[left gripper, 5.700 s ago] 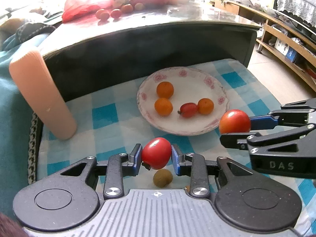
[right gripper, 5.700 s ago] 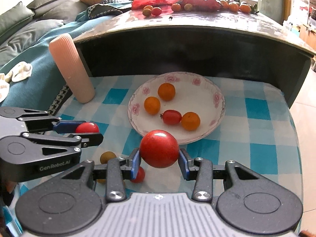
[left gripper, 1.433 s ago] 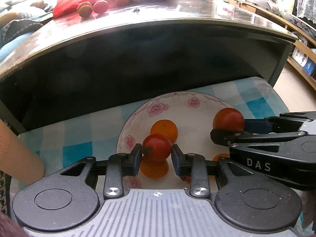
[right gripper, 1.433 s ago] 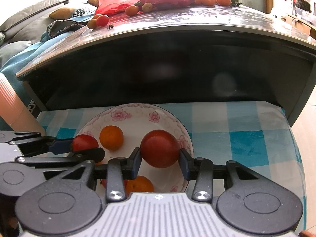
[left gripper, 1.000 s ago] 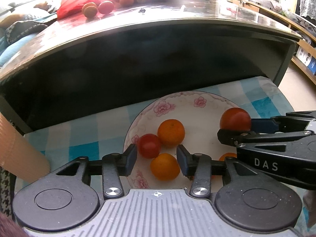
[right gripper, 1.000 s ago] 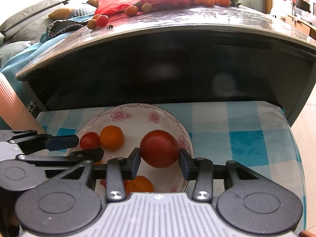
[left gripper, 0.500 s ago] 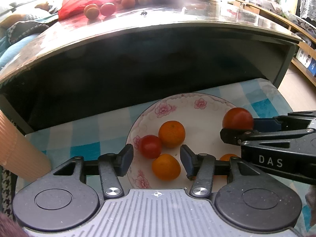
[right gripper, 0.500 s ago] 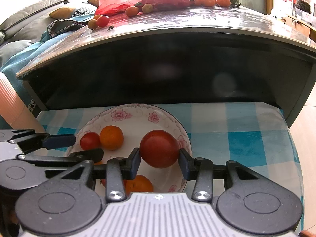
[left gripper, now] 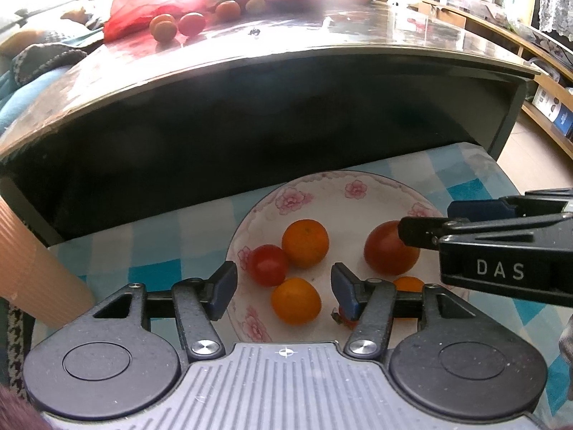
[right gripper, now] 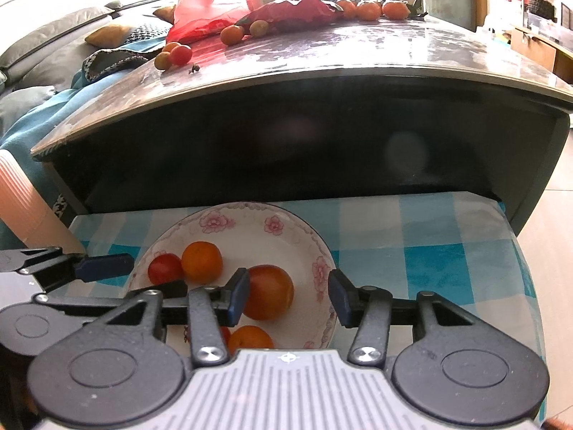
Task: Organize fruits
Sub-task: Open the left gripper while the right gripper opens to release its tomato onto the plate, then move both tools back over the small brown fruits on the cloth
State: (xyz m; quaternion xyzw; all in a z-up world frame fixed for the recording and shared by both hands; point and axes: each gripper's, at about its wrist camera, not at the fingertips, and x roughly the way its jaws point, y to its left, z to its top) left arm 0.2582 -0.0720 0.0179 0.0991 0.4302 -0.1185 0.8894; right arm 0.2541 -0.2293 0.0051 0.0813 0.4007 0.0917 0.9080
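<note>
Tomatoes are resting on the plate; both my claws are spreading, seemingly clear, so I'm finishing this drop.

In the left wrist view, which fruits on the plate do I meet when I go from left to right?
small red tomato → upper orange → large red tomato. I leave out the lower orange and the fruits half hidden behind the jaws, because they overlap the others in this order.
</note>
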